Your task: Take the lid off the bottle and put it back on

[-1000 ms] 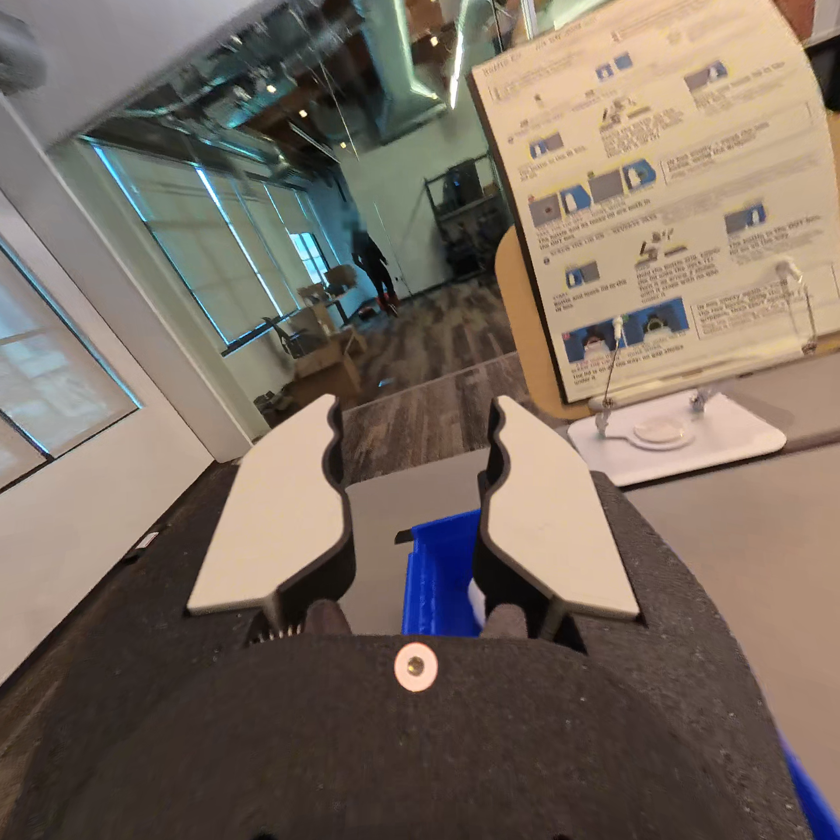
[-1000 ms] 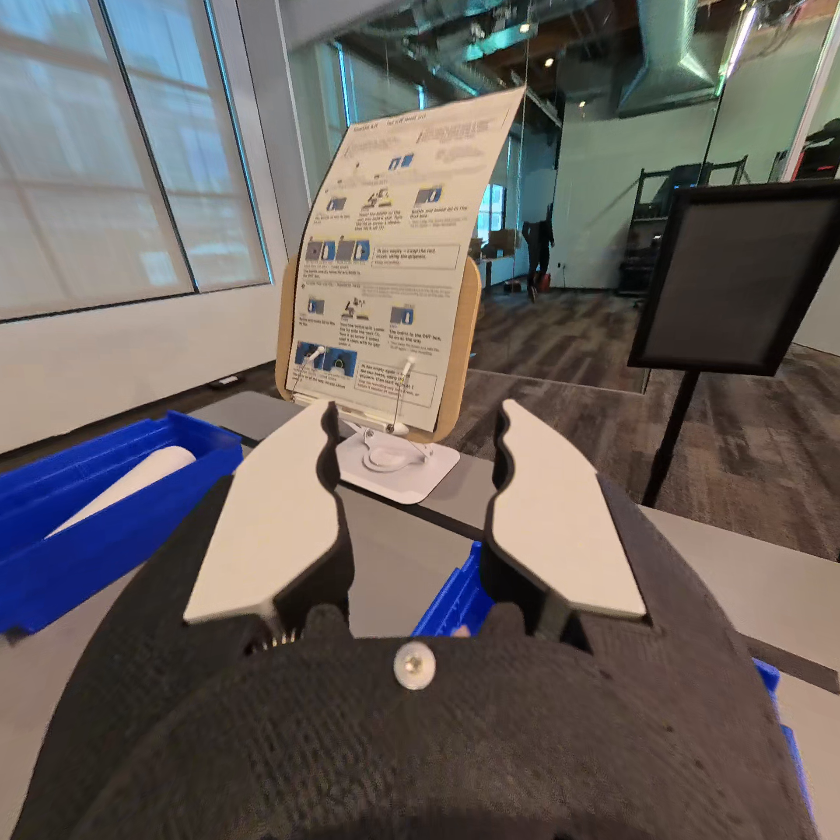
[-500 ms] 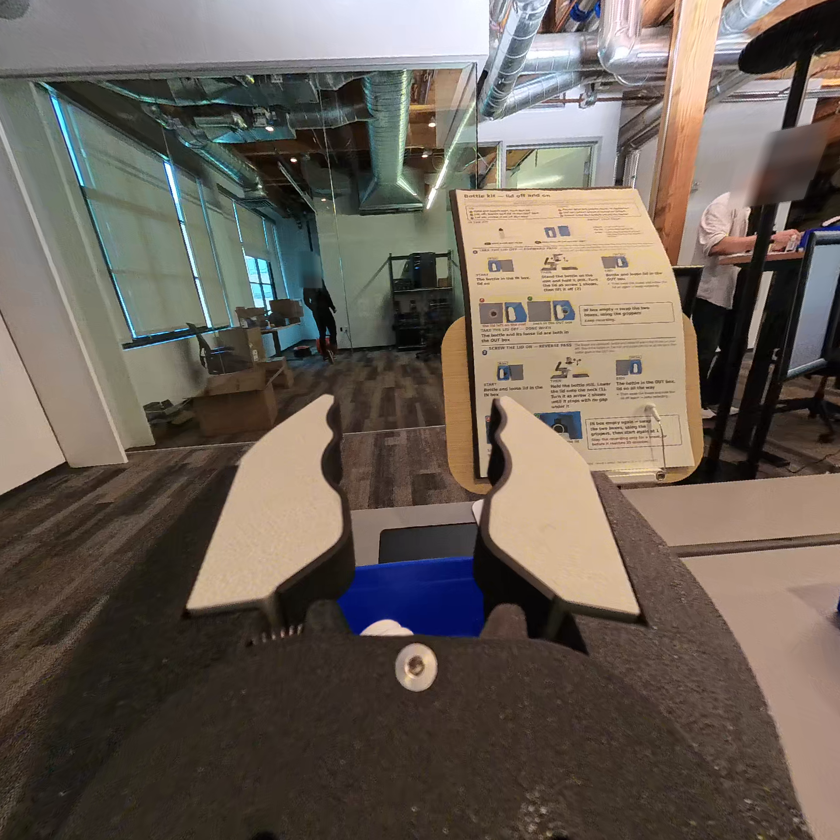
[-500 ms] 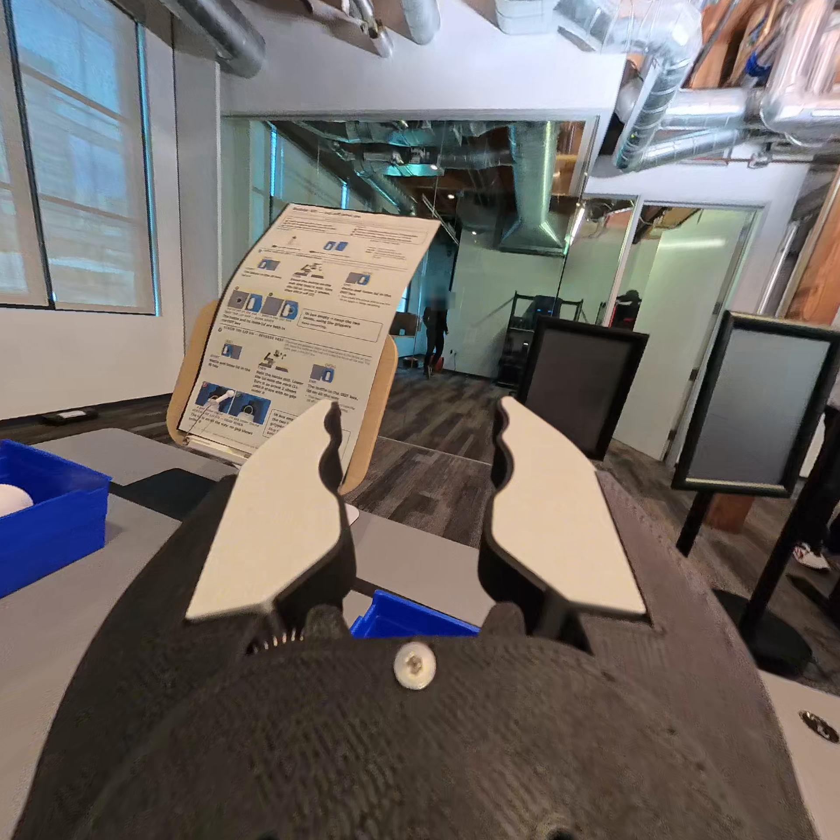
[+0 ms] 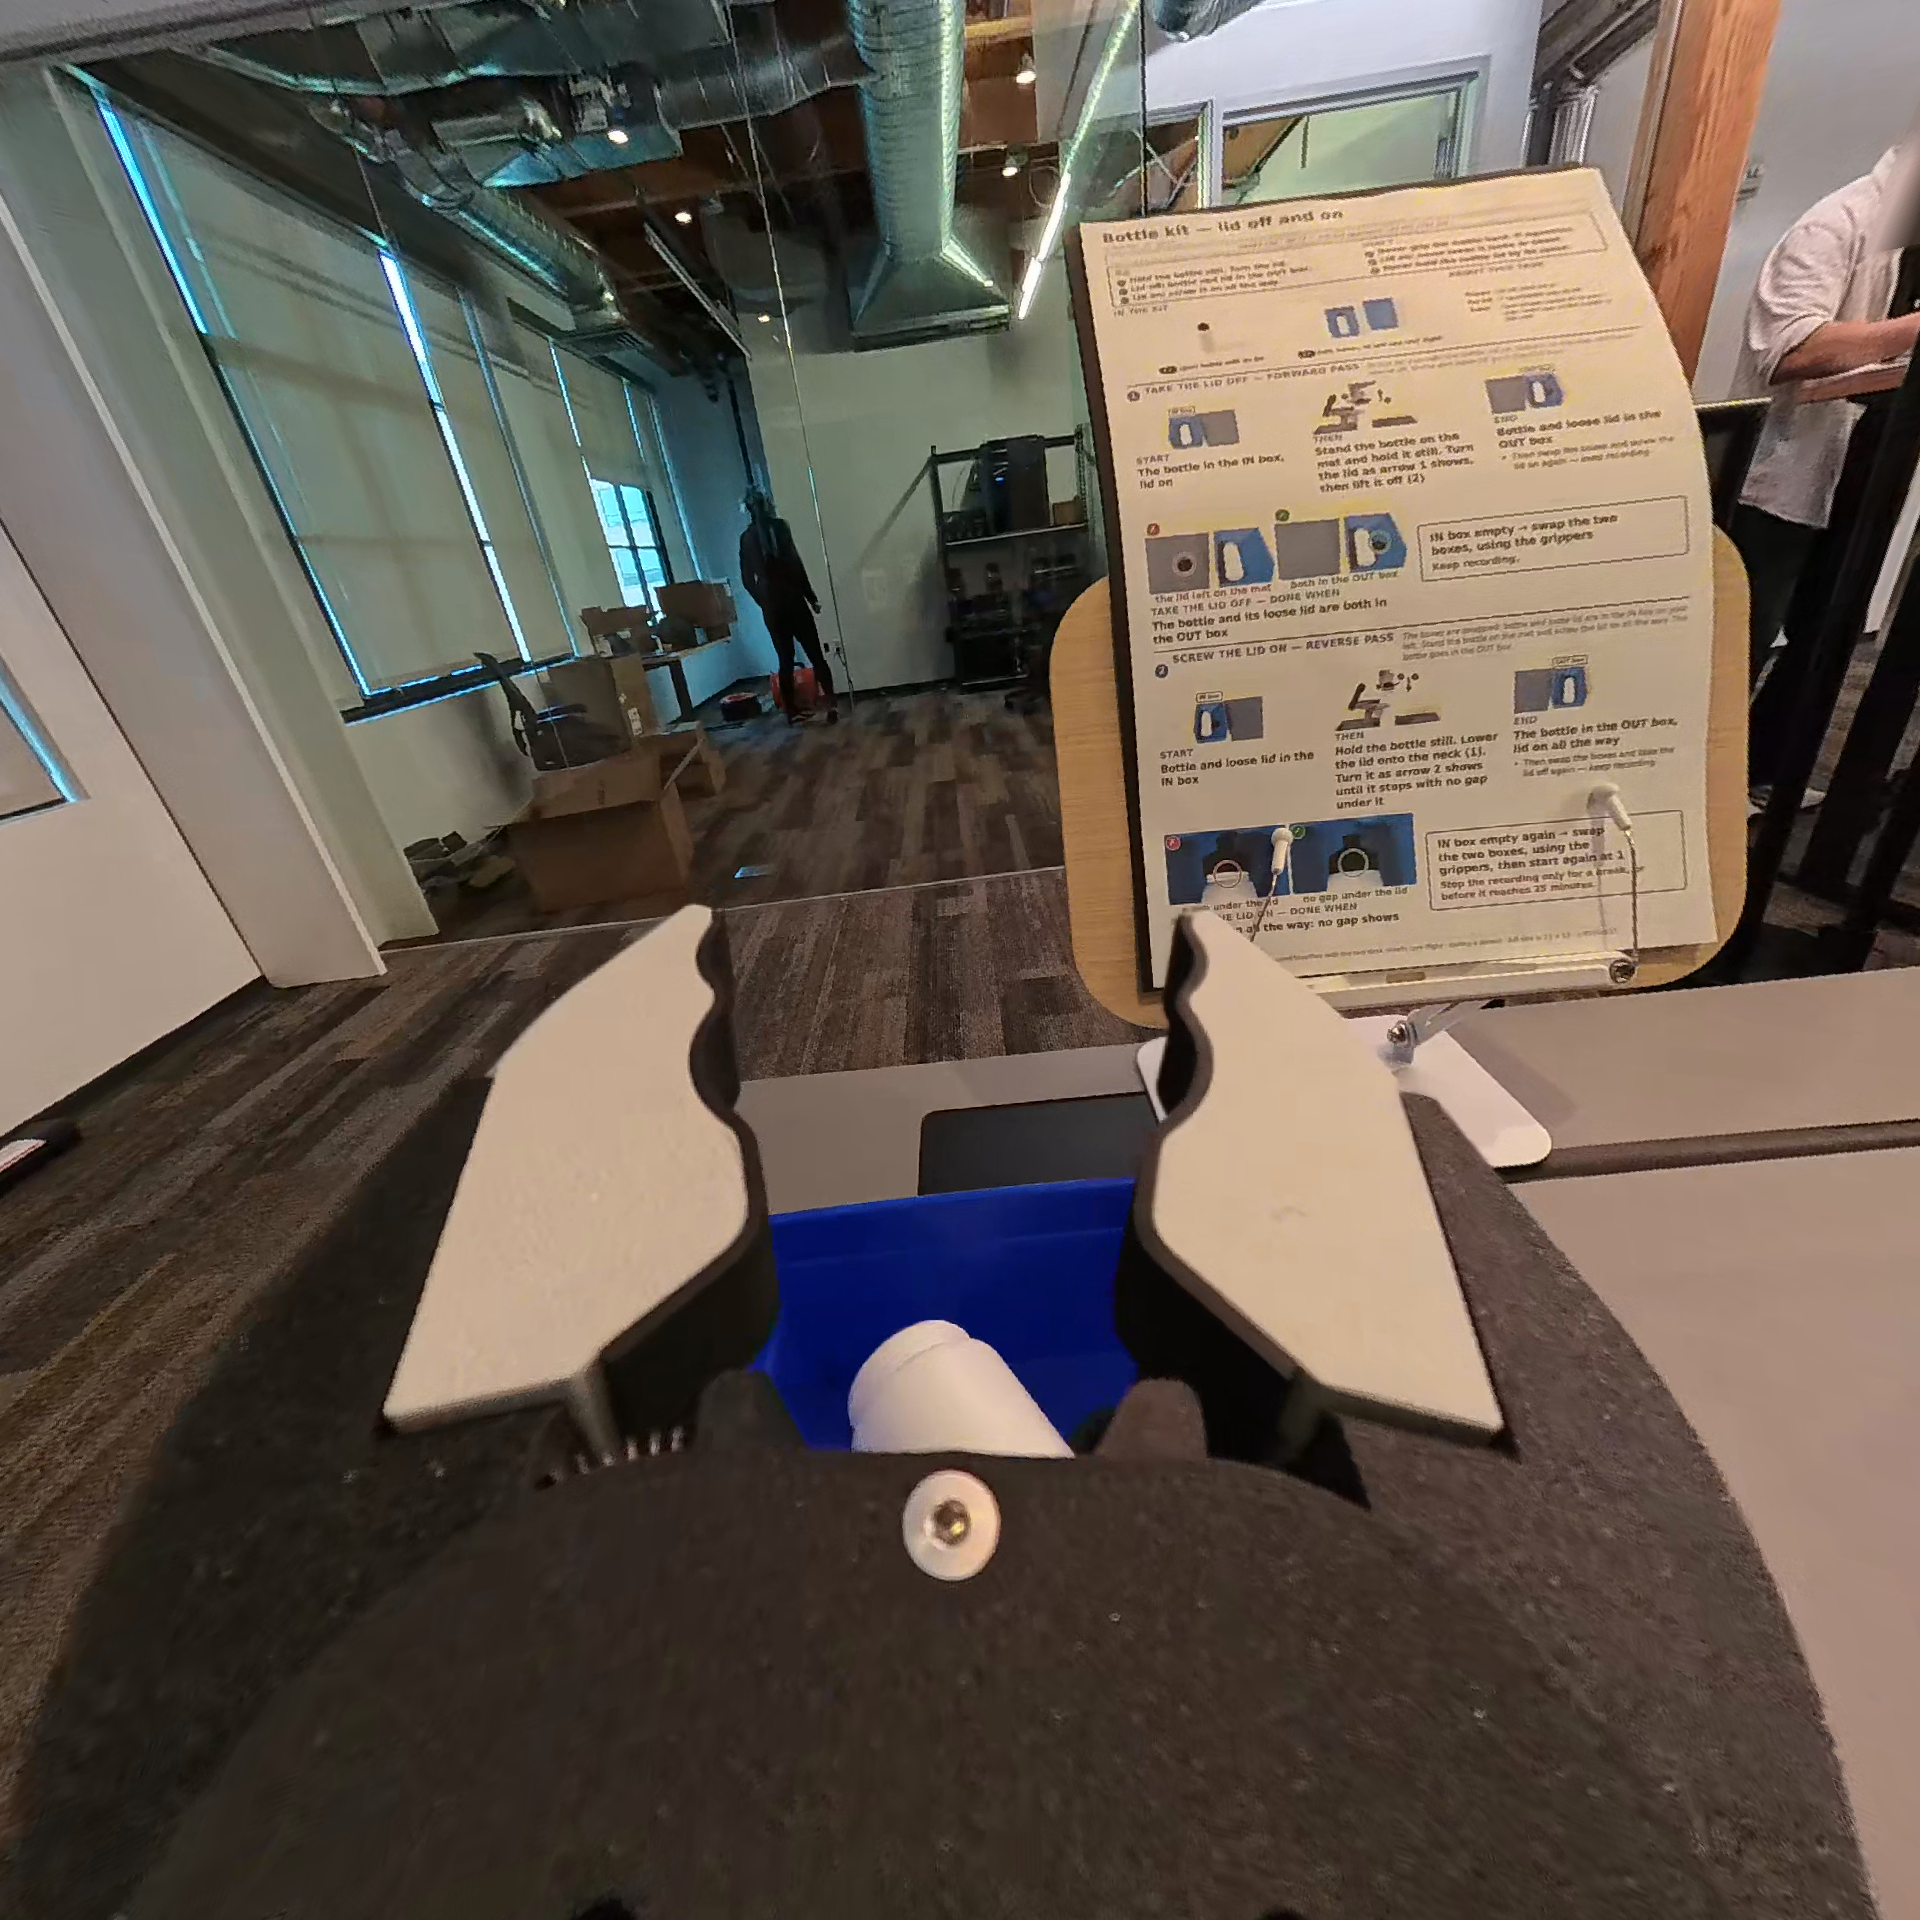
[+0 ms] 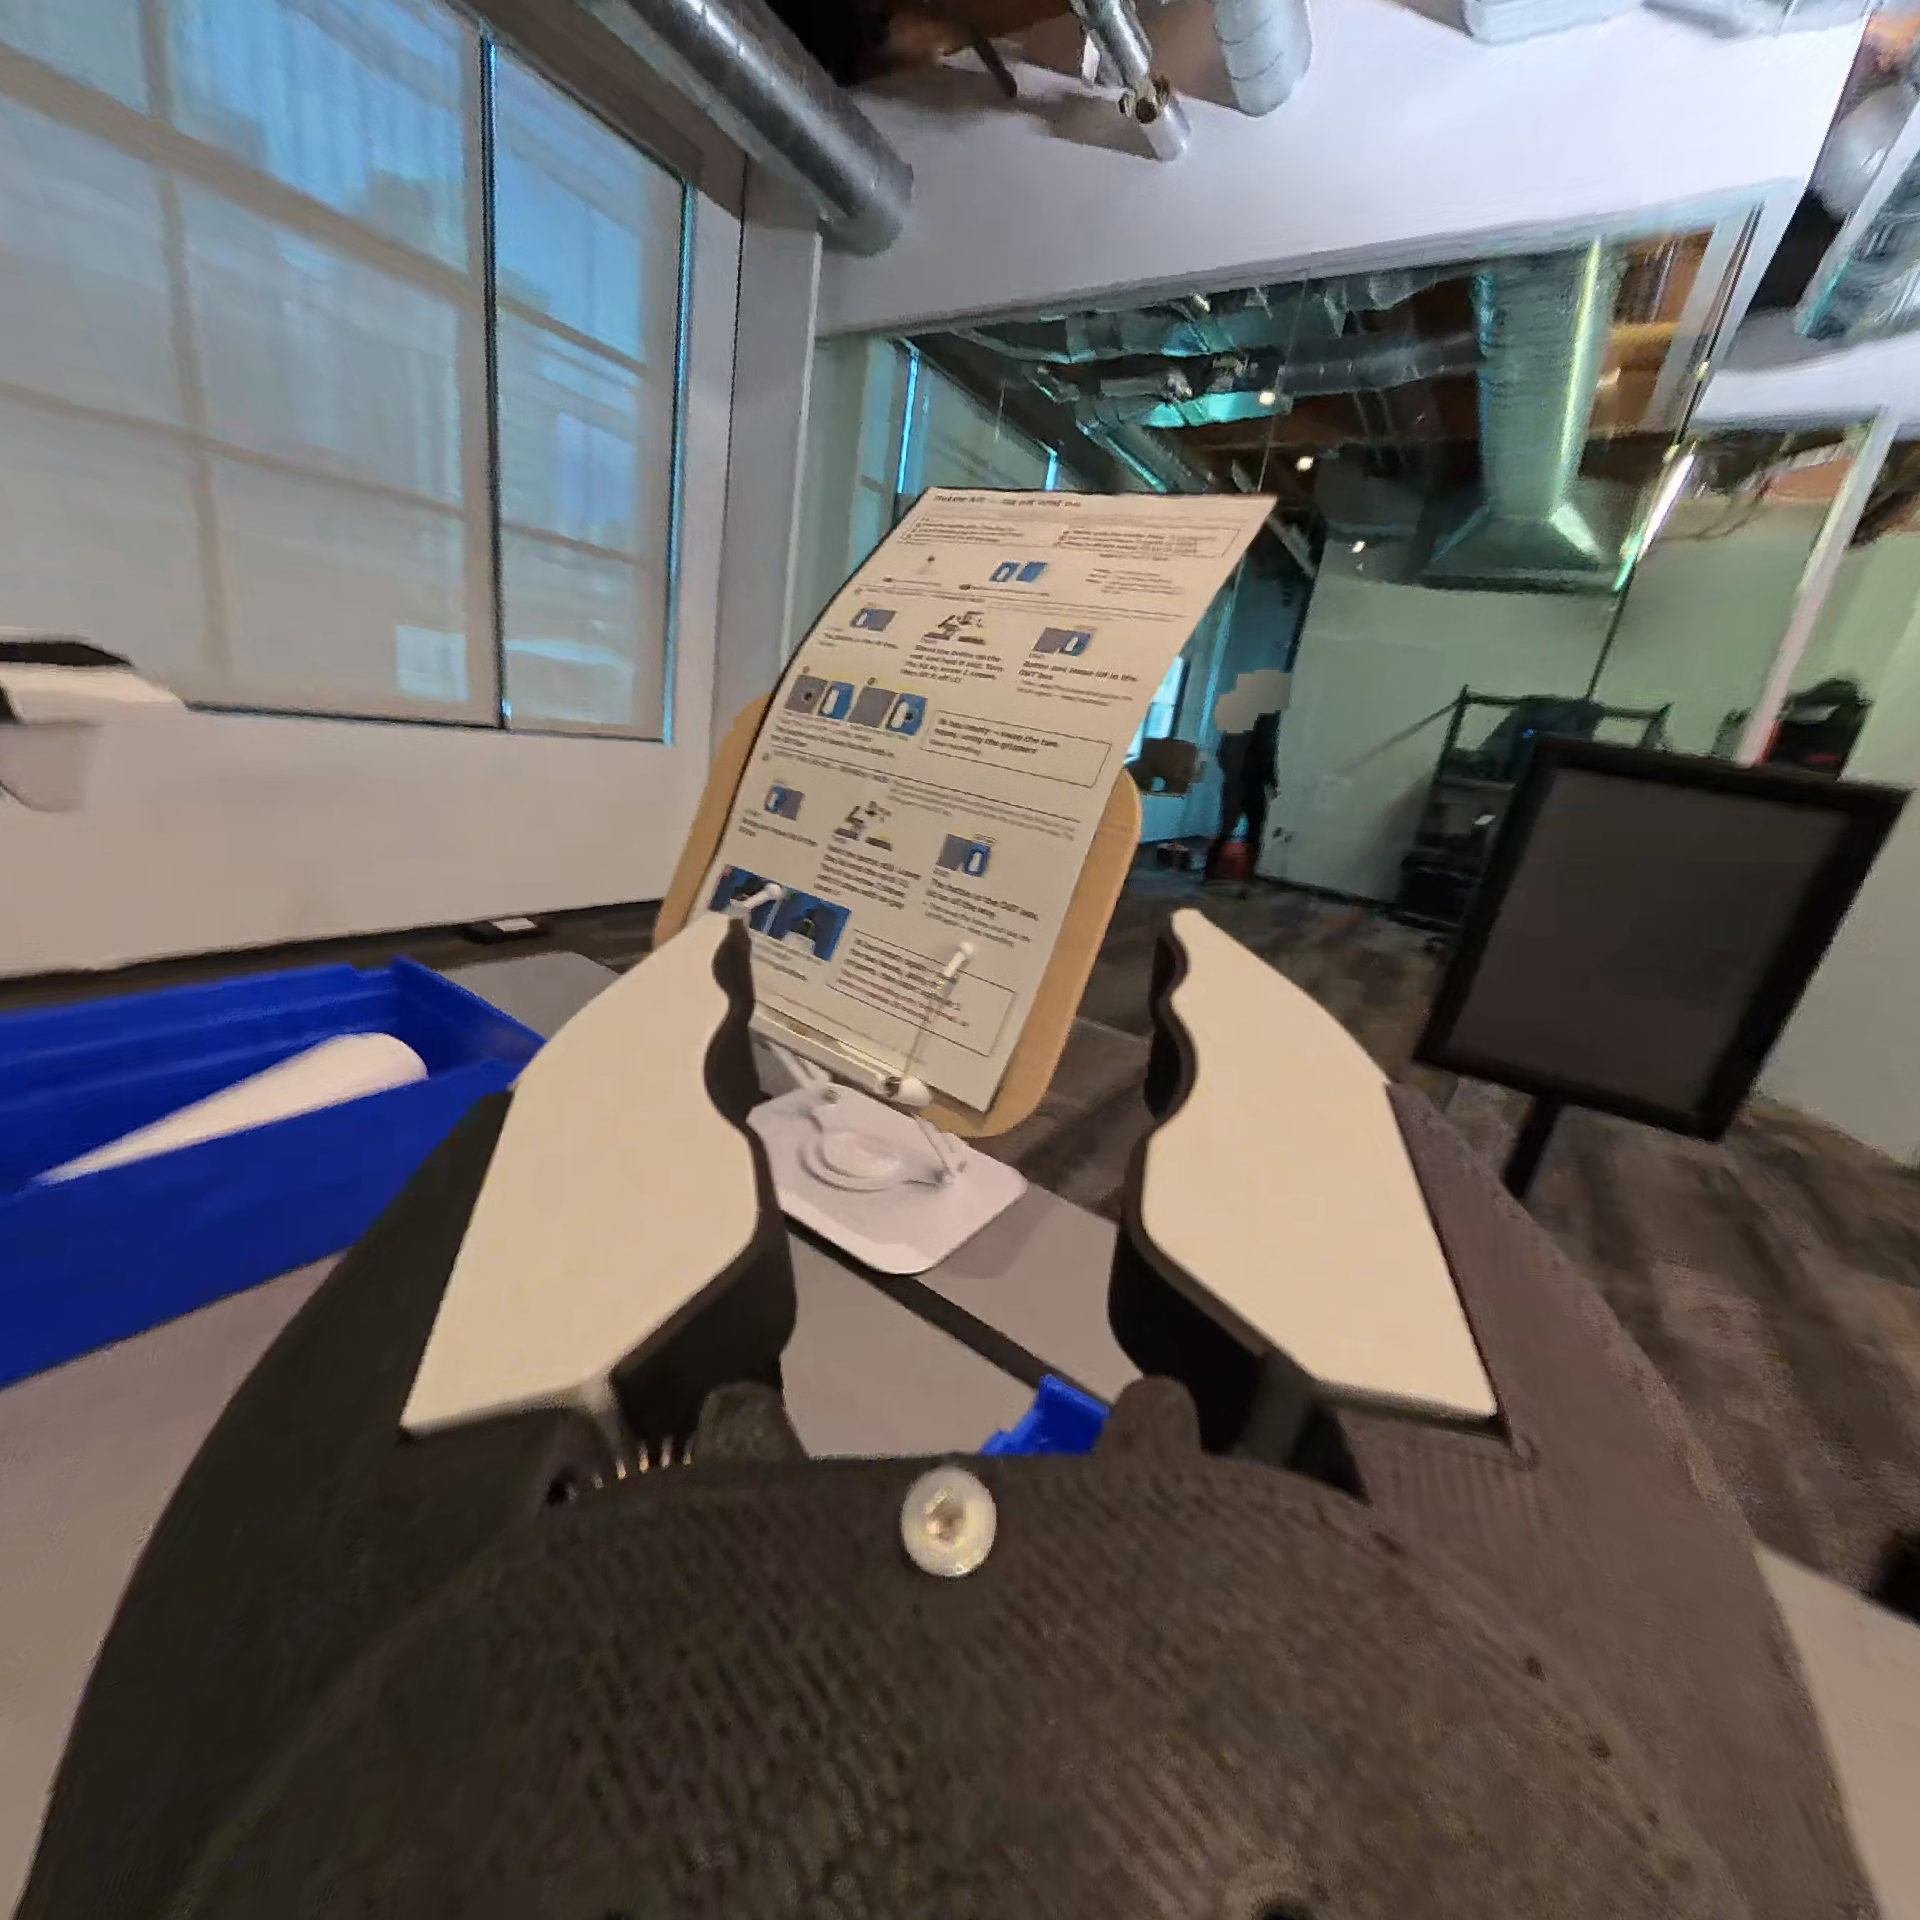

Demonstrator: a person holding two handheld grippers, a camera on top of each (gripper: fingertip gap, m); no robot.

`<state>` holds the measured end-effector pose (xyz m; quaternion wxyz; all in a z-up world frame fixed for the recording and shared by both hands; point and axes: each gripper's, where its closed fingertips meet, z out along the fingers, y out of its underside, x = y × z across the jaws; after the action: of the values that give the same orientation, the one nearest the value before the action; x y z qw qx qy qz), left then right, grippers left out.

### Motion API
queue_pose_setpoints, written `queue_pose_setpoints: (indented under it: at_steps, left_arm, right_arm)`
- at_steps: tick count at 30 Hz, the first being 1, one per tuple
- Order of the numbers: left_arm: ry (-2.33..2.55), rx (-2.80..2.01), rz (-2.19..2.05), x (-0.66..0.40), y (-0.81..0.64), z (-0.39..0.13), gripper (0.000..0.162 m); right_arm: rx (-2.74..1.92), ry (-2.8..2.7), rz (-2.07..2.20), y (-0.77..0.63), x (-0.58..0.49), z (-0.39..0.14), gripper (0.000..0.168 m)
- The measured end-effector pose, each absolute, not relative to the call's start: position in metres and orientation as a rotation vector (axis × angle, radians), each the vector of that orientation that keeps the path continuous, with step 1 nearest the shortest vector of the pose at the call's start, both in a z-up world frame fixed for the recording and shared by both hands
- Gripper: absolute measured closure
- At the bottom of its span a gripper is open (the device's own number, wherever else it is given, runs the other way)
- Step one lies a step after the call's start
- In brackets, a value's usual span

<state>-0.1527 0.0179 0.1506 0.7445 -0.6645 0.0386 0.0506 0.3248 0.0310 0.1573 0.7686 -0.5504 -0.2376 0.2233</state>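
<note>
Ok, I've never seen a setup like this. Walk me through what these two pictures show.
These are two hand-held grippers, each carrying a camera that looks forward along its own two grey jaws. One picture comes from the left gripper, the other from the right gripper. Both stand open and hold nothing. On the grey table a blue bin holds a white bottle lying on its side. The right view shows that bin from the side, plus the corner of a second blue bin. Behind stands an instruction sheet on a stand.
</note>
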Motion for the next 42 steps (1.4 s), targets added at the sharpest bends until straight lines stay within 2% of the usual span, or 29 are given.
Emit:
queue_pose_setpoints:
  at_steps: [3,11,21,24,32,35,37,42]
  left_arm:
    - [0.074,-1.458,0.108,-0.154,0.019,0.149,0.081]
    - [0.074,-1.463,0.089,-0.152,0.021,0.148,0.080]
    - [0.042,-1.437,0.087,-0.163,0.013,0.157,0.081]
    - [0.024,-1.427,0.089,-0.169,0.011,0.160,0.082]
    - [0.017,-1.414,0.093,-0.172,0.007,0.164,0.082]
    - [0.018,-1.416,0.094,-0.172,0.007,0.164,0.082]
    - [0.019,-1.416,0.097,-0.172,0.007,0.164,0.082]
    - [0.014,-1.416,0.101,-0.173,0.007,0.164,0.082]
  right_arm:
    - [-1.256,-0.489,0.572,0.036,0.327,0.151,0.099]
    - [-1.228,-0.440,0.439,0.040,0.336,0.157,0.106]
    - [-1.252,-0.473,0.432,0.042,0.334,0.150,0.103]
    - [-1.239,-0.463,0.410,0.043,0.337,0.151,0.093]
    - [-1.260,-0.410,0.498,0.039,0.341,0.154,0.087]
    - [-1.271,-0.424,0.533,0.038,0.342,0.152,0.090]
    - [-1.274,-0.454,0.521,0.037,0.344,0.149,0.106]
    - [-1.284,-0.470,0.459,0.041,0.345,0.146,0.107]
